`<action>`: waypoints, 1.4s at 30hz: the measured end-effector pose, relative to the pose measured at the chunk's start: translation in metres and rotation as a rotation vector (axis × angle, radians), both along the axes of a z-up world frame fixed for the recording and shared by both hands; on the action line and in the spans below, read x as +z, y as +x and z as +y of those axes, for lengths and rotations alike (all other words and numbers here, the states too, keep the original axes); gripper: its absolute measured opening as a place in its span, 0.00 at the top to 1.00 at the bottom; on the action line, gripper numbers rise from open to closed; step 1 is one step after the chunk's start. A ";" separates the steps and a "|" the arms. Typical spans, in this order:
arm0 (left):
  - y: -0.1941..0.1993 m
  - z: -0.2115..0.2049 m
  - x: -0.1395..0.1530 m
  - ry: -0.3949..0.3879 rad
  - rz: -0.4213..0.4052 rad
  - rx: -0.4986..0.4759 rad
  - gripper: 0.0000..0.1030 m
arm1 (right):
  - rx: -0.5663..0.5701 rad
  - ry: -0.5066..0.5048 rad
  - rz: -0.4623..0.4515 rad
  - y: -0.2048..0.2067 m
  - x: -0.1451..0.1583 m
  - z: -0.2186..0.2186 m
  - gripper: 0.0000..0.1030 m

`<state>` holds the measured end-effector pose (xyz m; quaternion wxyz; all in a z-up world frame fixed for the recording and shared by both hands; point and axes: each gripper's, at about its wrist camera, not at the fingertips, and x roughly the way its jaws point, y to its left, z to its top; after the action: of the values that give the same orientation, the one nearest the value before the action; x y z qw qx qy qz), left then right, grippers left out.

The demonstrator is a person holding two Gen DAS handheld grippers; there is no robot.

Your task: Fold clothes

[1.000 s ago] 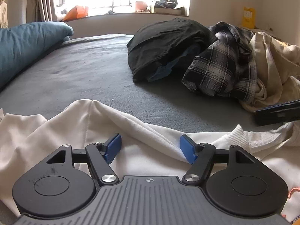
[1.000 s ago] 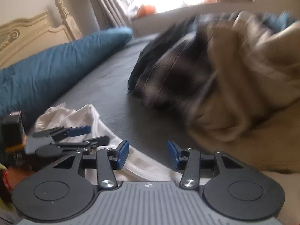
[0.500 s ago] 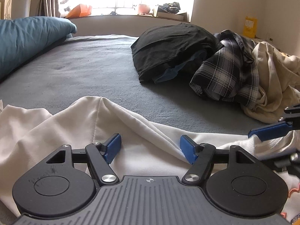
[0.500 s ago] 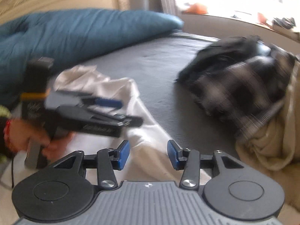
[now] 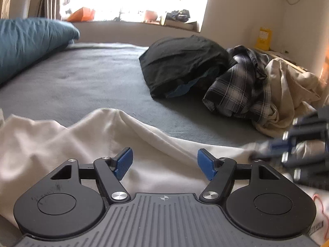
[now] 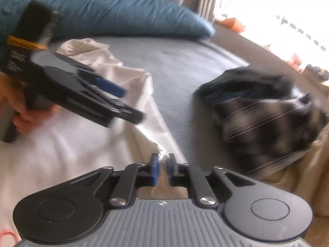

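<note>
Right now your right gripper (image 6: pixel 162 167) points down at the near edge of the white garment (image 6: pixel 67 146), and its jaws are closing with a ribbed bit of that cloth's edge caught between the blue pads (image 6: pixel 153 169), which already press on it. Your left gripper (image 5: pixel 163 164) hangs low over the same white garment (image 5: pixel 61 140), angled down toward the bed, its jaws standing wide apart and gripping nothing; the cloth lies under and between the fingers without the pads touching it. From the right wrist view you can see your left hand (image 6: pixel 24 113) wrapped round the handle of that left gripper (image 6: pixel 115 98), off to the left above the cloth. The garment is spread rumpled across the near part of the grey bedcover (image 5: pixel 86 76), with a raised fold running between the two grippers. Beyond it, well apart, a pile waits: a black garment (image 5: pixel 183 63) over something blue, a plaid shirt (image 5: pixel 240 84) just beside it, and a beige garment (image 5: pixel 287 86) touching the plaid one. A teal pillow (image 5: pixel 26 41) lies along the left side of the bed. The right wrist view is blurred, so finer detail there is hard to tell.
</note>
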<state>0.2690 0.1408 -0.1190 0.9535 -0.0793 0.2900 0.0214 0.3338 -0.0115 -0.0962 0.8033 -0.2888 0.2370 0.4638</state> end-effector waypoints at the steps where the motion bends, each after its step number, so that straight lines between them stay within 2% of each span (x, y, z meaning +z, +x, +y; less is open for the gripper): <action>1: -0.002 0.001 0.001 0.019 -0.003 -0.006 0.32 | -0.036 0.016 -0.025 0.004 0.003 -0.002 0.93; 4: 0.005 0.001 0.001 0.064 0.013 0.012 0.32 | -0.158 0.035 -0.092 0.024 0.008 -0.001 0.93; 7: 0.019 0.003 0.000 0.064 0.030 0.057 0.32 | -0.241 0.039 -0.058 0.048 0.007 0.004 0.93; 9: 0.032 0.005 -0.004 0.065 0.046 0.101 0.32 | -0.267 0.009 -0.062 0.057 -0.001 0.011 0.93; 12: 0.043 0.009 -0.007 0.084 0.057 0.175 0.32 | -0.293 -0.007 -0.021 0.064 -0.012 0.016 0.93; 14: 0.052 0.012 -0.010 0.099 0.082 0.179 0.32 | -0.311 0.000 0.005 0.068 -0.017 0.015 0.93; 18: 0.060 0.016 -0.013 0.159 0.079 0.198 0.31 | -0.350 0.030 0.044 0.077 -0.019 0.012 0.91; 21: 0.066 0.021 -0.013 0.170 0.080 0.236 0.30 | -0.433 0.095 0.134 0.092 -0.017 0.005 0.76; 22: 0.067 0.023 -0.014 0.172 0.082 0.257 0.30 | -0.461 0.119 0.171 0.097 -0.016 0.000 0.66; 25: 0.069 0.026 -0.014 0.166 0.084 0.276 0.29 | -0.504 0.194 0.264 0.106 -0.011 -0.017 0.64; 29: 0.069 0.025 -0.013 0.170 0.082 0.275 0.29 | -0.505 0.285 0.325 0.104 0.009 -0.047 0.53; 30: 0.071 0.026 -0.013 0.169 0.083 0.276 0.29 | -0.498 0.315 0.338 0.104 0.016 -0.058 0.53; 33: 0.070 0.024 -0.012 0.178 0.080 0.278 0.29 | -0.514 0.367 0.291 0.092 0.042 -0.094 0.50; 35: 0.069 0.022 -0.009 0.188 0.079 0.283 0.29 | -0.519 0.384 0.246 0.082 0.058 -0.123 0.38; 36: 0.067 0.021 -0.007 0.195 0.075 0.288 0.29 | -0.525 0.383 0.225 0.078 0.063 -0.137 0.38; 40: 0.054 0.008 0.007 0.217 0.039 0.267 0.29 | -0.581 0.265 0.170 0.070 0.063 -0.184 0.38; 42: 0.048 -0.007 0.015 0.200 0.029 0.197 0.29 | -0.623 0.219 0.177 0.067 0.054 -0.203 0.40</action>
<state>0.3173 0.1338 -0.1038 0.9456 -0.0118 0.2912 0.1449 0.4012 -0.2144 -0.0423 0.9088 -0.0731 0.3316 0.2423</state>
